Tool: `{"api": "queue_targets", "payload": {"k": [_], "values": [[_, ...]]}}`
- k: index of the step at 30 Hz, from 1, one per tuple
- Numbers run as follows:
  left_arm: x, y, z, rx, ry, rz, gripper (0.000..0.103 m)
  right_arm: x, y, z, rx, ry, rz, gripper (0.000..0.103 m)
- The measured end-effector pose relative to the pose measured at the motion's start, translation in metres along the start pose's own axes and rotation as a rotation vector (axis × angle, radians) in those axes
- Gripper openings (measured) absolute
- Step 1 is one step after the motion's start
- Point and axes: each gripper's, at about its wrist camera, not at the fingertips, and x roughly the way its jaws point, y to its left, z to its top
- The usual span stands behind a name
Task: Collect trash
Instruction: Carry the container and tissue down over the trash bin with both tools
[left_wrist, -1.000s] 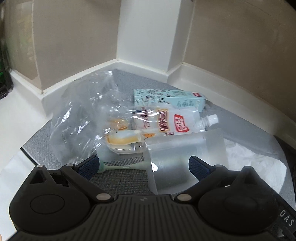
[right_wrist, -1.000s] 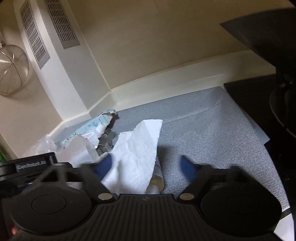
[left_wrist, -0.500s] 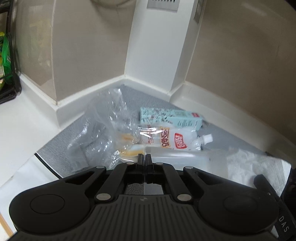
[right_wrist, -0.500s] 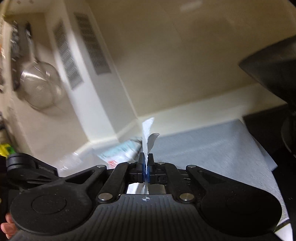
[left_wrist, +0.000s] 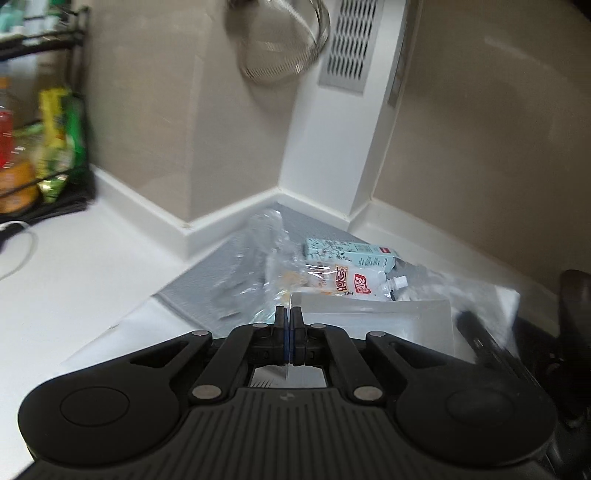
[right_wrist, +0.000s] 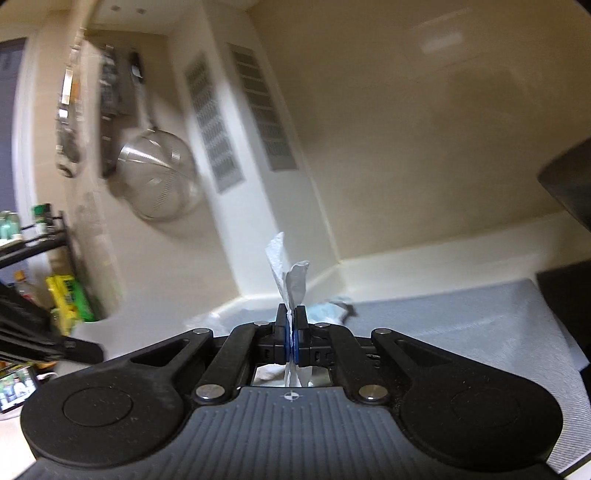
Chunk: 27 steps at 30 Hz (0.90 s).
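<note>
My left gripper (left_wrist: 288, 317) is shut on the edge of a frosted clear plastic bag (left_wrist: 373, 317) and holds it above the grey mat (left_wrist: 192, 291). Beyond it lie a crumpled clear wrapper (left_wrist: 255, 254), a white spouted pouch with red print (left_wrist: 354, 284) and a pale teal carton (left_wrist: 351, 254). My right gripper (right_wrist: 291, 317) is shut on a white paper tissue (right_wrist: 286, 273) that sticks up between the pads, lifted off the mat (right_wrist: 461, 325). The teal carton (right_wrist: 325, 312) shows just past it.
A white counter (left_wrist: 74, 266) lies left of the mat, with a black rack of bottles and packets (left_wrist: 40, 162) at its far end. A metal strainer (left_wrist: 280, 44) hangs on the wall beside a vent (left_wrist: 347, 40). A black object (left_wrist: 576, 325) stands at the right.
Both grippers closed from open: the left on the frosted bag, the right on the tissue. Both then rose and tilted up, so more wall shows.
</note>
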Motion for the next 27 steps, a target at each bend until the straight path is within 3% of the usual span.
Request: {"api": "queue_targets", "payload": {"k": [5, 13, 19, 27], "values": [[-0.087, 0.032, -0.026, -0.042, -0.040, 0.026, 0.000, -0.039, 0.031, 0.002, -0.074, -0.060, 0.110, 0.002], [-0.192, 0.082, -0.088, -0.085, -0.050, 0.082, 0.000, -0.159, 0.088, 0.028, -0.148, -0.066, 0.338, 0.002], [-0.240, 0.117, -0.147, -0.108, -0.002, 0.132, 0.000, -0.217, 0.110, 0.012, -0.139, 0.089, 0.474, 0.002], [-0.260, 0.146, -0.221, -0.155, 0.070, 0.189, 0.000, -0.271, 0.123, -0.040, -0.193, 0.301, 0.489, 0.002]]}}
